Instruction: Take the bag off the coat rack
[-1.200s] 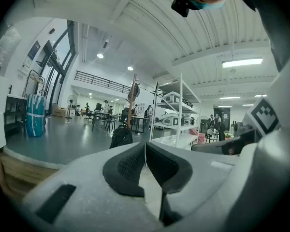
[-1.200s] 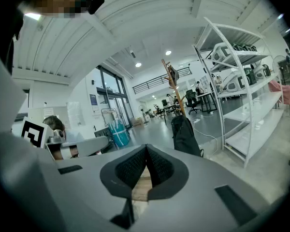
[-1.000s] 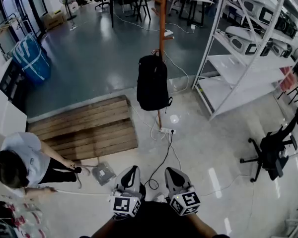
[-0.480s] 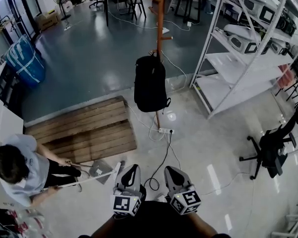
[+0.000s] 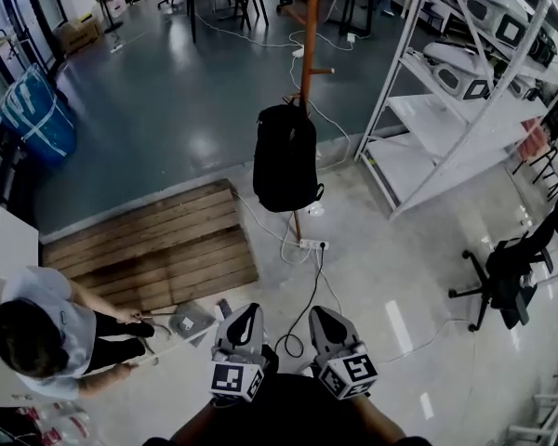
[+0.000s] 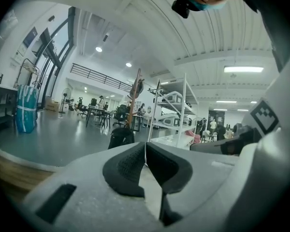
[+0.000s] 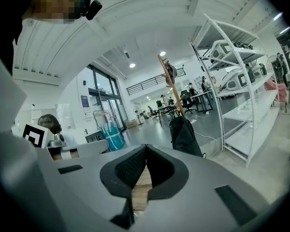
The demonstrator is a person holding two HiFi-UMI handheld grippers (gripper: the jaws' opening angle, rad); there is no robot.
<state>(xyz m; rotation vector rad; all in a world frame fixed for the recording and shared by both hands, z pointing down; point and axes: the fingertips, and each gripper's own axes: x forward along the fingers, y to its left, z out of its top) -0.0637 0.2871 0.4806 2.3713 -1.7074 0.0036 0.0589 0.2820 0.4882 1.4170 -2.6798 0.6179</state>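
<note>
A black backpack [image 5: 285, 158] hangs from a peg of the brown wooden coat rack [image 5: 307, 35] ahead of me; it also shows as the backpack [image 7: 184, 136] in the right gripper view and the backpack [image 6: 121, 137] in the left gripper view. My left gripper [image 5: 242, 321] and right gripper [image 5: 323, 321] are side by side at the bottom of the head view, well short of the bag. Both point toward the rack. Each has its jaws shut with nothing between them.
A wooden pallet [image 5: 158, 249] lies left of the rack. A person [image 5: 46, 337] crouches at lower left with a long tool. White shelving [image 5: 465, 82] stands at right, a black office chair [image 5: 507, 272] further right. A power strip [image 5: 313, 244] and cables lie at the rack's foot.
The rack and backpack have drawn slightly nearer as I walk forward. The crouching person at lower left has shifted lower and moved the long tool. Both grippers stay shut.
</note>
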